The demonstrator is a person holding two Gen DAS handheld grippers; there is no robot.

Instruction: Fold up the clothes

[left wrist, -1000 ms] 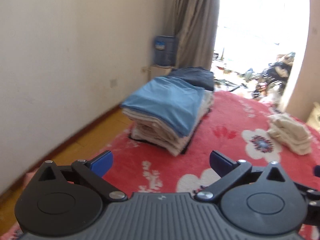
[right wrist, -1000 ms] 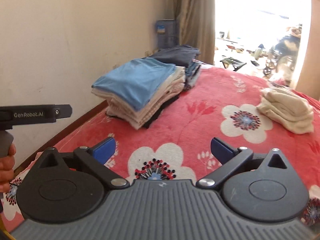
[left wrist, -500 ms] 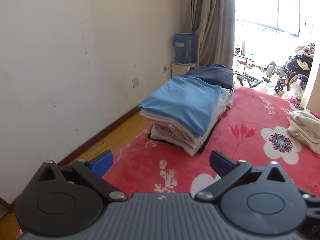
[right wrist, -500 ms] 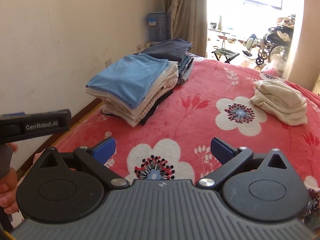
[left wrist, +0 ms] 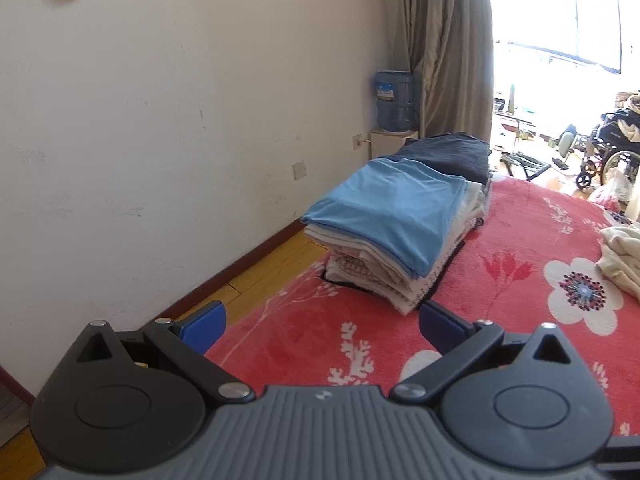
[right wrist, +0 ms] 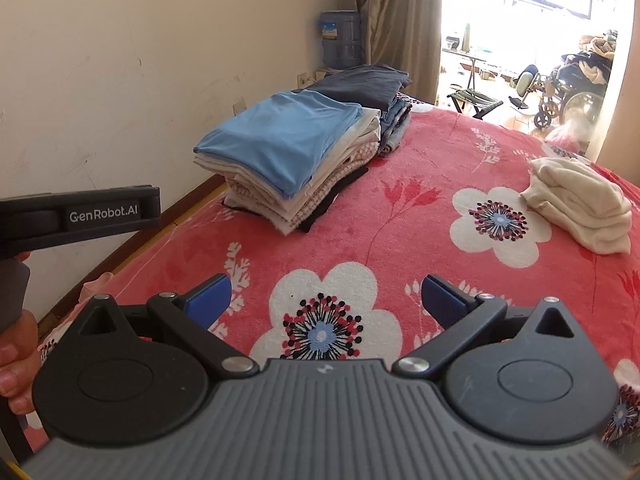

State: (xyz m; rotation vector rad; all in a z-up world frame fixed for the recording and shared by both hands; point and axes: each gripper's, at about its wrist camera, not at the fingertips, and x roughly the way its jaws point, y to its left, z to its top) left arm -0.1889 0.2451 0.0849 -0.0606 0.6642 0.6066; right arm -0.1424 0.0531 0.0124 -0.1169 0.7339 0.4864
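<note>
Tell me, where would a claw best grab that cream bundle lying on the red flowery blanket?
Probably the cream bundle is best taken at its near, lower edge, where the layered folds stack up over the blanket. The open right claw could come in low from the front, since that edge faces it and nothing lies between.

Place: a bedroom in a home.
Bed: a soft red blanket with big white flowers covers it.
Clothes: a neat pile of folded clothes with a light blue shirt on top sits on the blanket.
Walls: plain cream wall and a yellow wooden floor.
Window side: long grey-brown curtain, a blue water jug, and a wheelchair in the sunny part.
</note>
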